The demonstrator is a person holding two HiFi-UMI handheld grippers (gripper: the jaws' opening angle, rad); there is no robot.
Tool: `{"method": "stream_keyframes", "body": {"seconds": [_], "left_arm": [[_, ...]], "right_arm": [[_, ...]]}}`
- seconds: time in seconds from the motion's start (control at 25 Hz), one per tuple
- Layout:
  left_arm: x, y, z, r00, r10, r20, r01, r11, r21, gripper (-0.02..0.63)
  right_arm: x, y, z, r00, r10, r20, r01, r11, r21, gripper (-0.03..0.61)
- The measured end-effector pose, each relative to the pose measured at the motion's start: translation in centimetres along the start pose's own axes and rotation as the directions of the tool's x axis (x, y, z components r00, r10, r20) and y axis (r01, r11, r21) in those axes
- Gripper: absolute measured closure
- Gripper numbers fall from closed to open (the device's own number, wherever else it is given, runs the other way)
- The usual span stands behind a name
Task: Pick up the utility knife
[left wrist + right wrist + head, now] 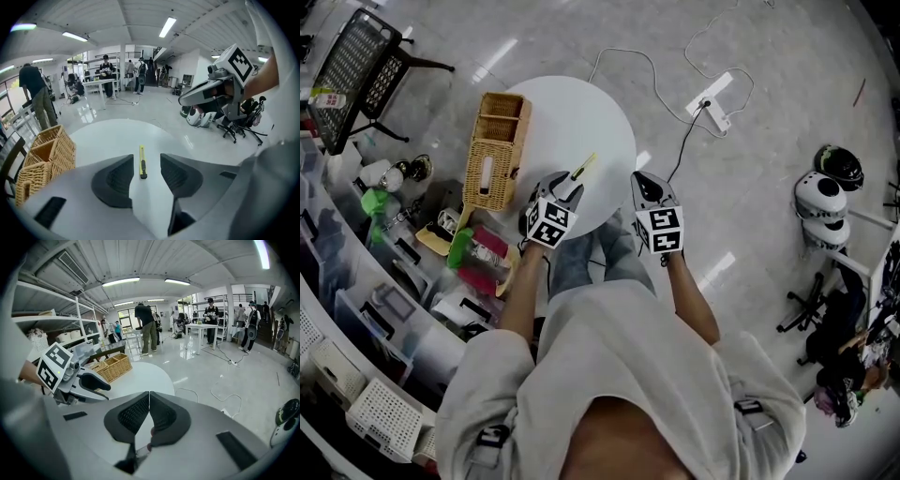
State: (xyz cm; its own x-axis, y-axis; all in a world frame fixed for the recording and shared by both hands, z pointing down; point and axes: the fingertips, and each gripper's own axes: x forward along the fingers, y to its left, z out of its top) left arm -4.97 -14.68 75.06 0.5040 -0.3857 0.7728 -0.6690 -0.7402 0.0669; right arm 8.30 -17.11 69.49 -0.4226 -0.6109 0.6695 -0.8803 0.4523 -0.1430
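Observation:
The utility knife (583, 167) is slim and yellow with a black slider. It lies flat on the round white table (581, 112), towards its near edge. My left gripper (571, 184) hovers just short of the knife and tilts down at it. In the left gripper view the knife (142, 161) shows in the gap ahead of the open left gripper (146, 157), and neither pad touches it. My right gripper (644, 180) hangs past the table's right edge. Its own view shows the right gripper (149, 393) shut with nothing held.
A wicker basket (495, 150) stands on the table's left side. A power strip (716, 101) with its cable lies on the floor beyond. Shelves of bins and clutter (384, 281) line the left. Helmets (821, 195) sit at the right. People stand far off.

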Motion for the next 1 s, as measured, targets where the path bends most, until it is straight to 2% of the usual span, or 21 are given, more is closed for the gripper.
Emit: {"method": "stream_keyframes", "body": {"seconds": [0.08, 0.32, 0.88, 1.0], "left_arm": [[0.5, -0.4, -0.3, 1.0, -0.022, -0.016, 0.022, 1.0, 0.003, 0.413], [2.2, -1.1, -1.3, 0.997, -0.052, -0.062, 0.053, 0.998, 0.016, 0.362], [6.0, 0.2, -3.1, 0.989, -0.076, -0.124, 0.069, 0.996, -0.062, 0.364], [6.2, 0.5, -3.0, 0.989, -0.076, -0.124, 0.067, 0.995, -0.069, 0.404]], "right_arm": [[-0.1, -0.1, -0.2, 1.0, -0.001, -0.003, 0.001, 1.0, 0.002, 0.546], [-0.3, -0.4, -0.8, 1.0, -0.003, -0.016, 0.003, 1.0, 0.01, 0.546], [-0.5, -0.9, -1.9, 0.999, -0.001, -0.045, 0.002, 1.0, 0.017, 0.546], [-0.5, -1.1, -2.1, 0.999, -0.001, -0.05, 0.002, 1.0, 0.019, 0.546]]}}
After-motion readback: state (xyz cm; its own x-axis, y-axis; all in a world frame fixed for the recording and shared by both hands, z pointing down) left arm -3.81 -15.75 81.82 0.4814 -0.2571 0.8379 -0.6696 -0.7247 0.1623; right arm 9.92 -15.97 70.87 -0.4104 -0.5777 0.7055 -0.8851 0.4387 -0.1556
